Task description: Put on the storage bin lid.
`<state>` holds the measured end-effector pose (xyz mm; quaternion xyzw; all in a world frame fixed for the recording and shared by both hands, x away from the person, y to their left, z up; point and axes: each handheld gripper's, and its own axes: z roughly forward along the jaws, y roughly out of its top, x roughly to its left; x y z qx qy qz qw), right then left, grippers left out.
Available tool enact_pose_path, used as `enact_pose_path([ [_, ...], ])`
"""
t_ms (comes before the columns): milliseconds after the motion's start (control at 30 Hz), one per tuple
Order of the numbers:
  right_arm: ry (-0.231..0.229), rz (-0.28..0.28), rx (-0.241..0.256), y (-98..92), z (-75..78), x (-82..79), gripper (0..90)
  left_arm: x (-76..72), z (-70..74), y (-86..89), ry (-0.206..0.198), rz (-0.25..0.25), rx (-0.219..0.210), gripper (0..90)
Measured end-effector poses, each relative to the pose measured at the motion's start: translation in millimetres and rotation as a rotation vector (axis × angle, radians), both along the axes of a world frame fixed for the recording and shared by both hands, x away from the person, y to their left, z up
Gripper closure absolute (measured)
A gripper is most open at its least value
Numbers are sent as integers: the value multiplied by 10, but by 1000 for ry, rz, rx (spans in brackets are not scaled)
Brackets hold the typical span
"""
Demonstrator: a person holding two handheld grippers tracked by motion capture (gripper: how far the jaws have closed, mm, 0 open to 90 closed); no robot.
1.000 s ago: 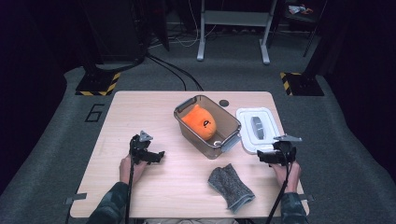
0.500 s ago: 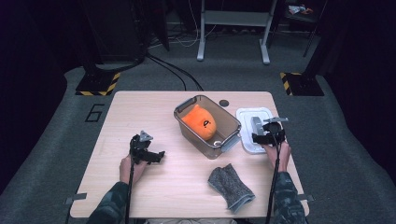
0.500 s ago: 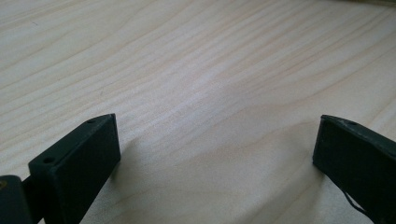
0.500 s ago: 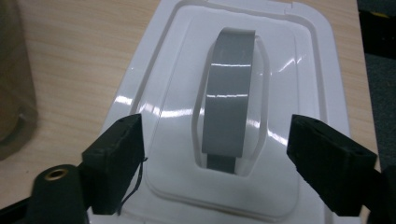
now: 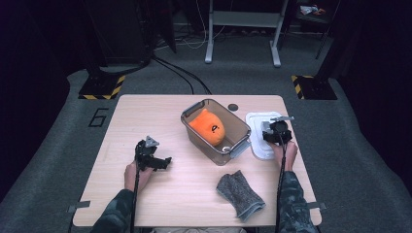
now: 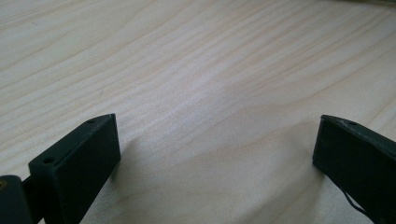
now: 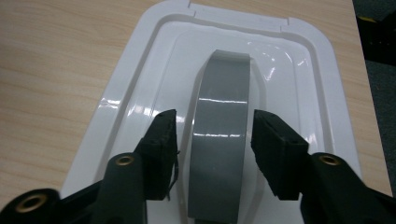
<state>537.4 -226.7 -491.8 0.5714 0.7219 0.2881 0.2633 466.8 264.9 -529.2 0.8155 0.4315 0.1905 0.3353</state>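
A white lid (image 5: 258, 121) (image 7: 140, 88) with a grey handle (image 7: 219, 140) lies flat on the table, right of a clear plastic bin (image 5: 194, 133) that holds an orange plush toy (image 5: 208, 127). My right gripper (image 5: 273, 131) (image 7: 212, 144) hovers over the lid, open, its jaws on either side of the grey handle with a small gap on each side. My left gripper (image 5: 163, 162) (image 6: 215, 154) rests low over bare wood at the left, open wide and empty.
A grey knitted glove (image 5: 239, 194) lies near the front edge, right of centre. A small dark disc (image 5: 233, 107) sits behind the bin. The wooden table (image 5: 145, 121) has free room at the left and front left.
My right gripper has moved from the table's right front up and back over the white lid, and now straddles its grey handle. The left gripper has stayed put.
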Motion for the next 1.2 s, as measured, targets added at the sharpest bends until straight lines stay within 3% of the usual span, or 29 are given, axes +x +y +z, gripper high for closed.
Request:
enact_pose_path([
  [167, -2, -8, -20, 22, -43, 33, 642, 1, 3, 7, 2, -8, 8, 4],
  [500, -11, 5, 18, -5, -24, 13, 668, 1, 3, 7, 2, -8, 9, 4],
  [867, -31, 24, 64, -37, 97, -85, 669, 1, 3, 7, 2, -8, 8, 4],
  [1200, -55, 56, 64, -83, 248, -199, 670, 0, 1, 5, -1, -6, 7, 4],
])
